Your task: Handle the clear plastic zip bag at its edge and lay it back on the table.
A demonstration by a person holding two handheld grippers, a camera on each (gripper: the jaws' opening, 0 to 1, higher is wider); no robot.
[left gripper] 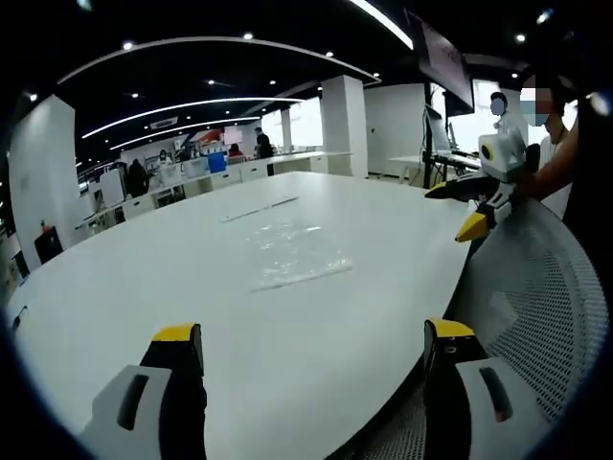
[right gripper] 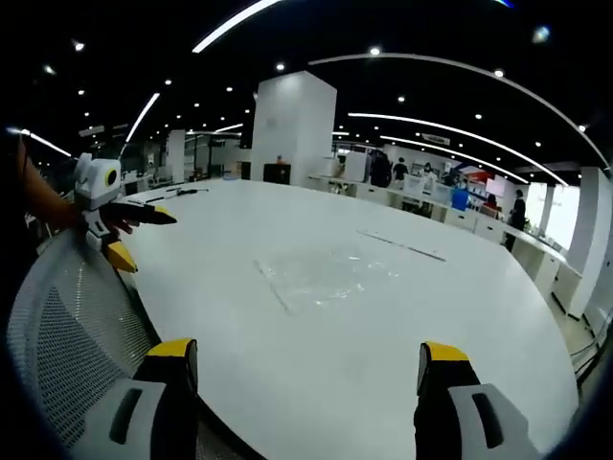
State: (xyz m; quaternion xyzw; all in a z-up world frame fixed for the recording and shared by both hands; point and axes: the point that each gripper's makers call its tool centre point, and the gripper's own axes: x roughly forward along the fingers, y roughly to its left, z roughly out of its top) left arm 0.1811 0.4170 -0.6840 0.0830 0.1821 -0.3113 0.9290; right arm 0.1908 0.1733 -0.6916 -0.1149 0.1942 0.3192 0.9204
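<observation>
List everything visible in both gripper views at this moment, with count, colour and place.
zip bag: one, clear, lying flat on the table, apart from both grippers.
table: one, white, large with a curved edge.
thin strip: one, pale, lying on the table beyond the bag; too small to identify.
mesh chair back: one, grey-white, at the table edge.
pillar: one, white, behind the table.
people: several, small, at desks in the background.
left gripper: one, white with yellow-tipped fingers, open, above the near table edge.
right gripper: one, white with yellow-tipped fingers, open, above the table edge; also seen over the chair in the left gripper view.
</observation>
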